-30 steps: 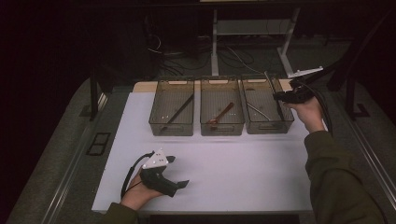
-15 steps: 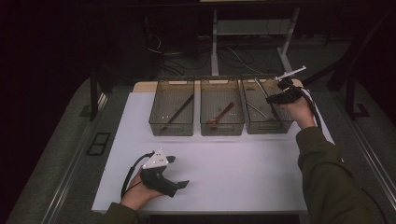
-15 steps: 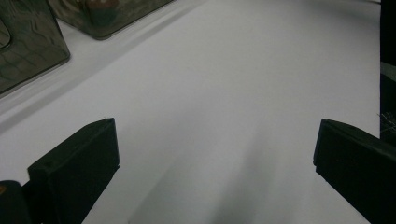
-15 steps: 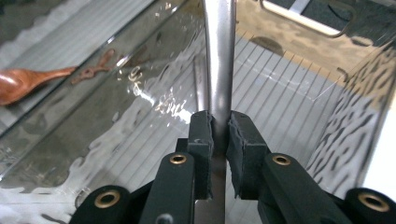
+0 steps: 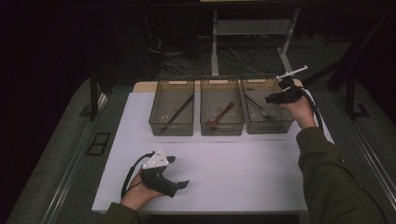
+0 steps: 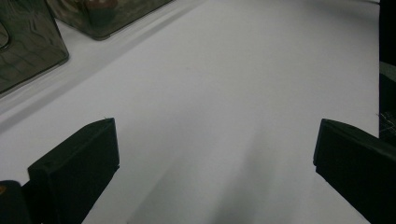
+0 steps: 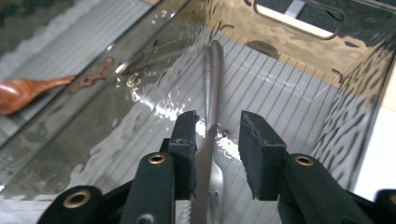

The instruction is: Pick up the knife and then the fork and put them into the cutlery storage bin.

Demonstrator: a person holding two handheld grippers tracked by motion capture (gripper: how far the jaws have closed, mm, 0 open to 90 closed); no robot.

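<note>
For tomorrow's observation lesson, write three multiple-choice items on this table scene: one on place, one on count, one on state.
1. Where does the metal fork lie?
A. right bin
B. left bin
C. on the white mat

2. How many clear bins stand in the row?
A. two
B. three
C. four

3. How do the right tongs stand?
A. clamped on a spoon
B. apart, the fork between the pads
C. resting on the mat

Answers:
1 A, the right gripper view shows the fork on that bin's floor.
2 B, the high view shows three.
3 B, gaps show beside the fork.
</note>
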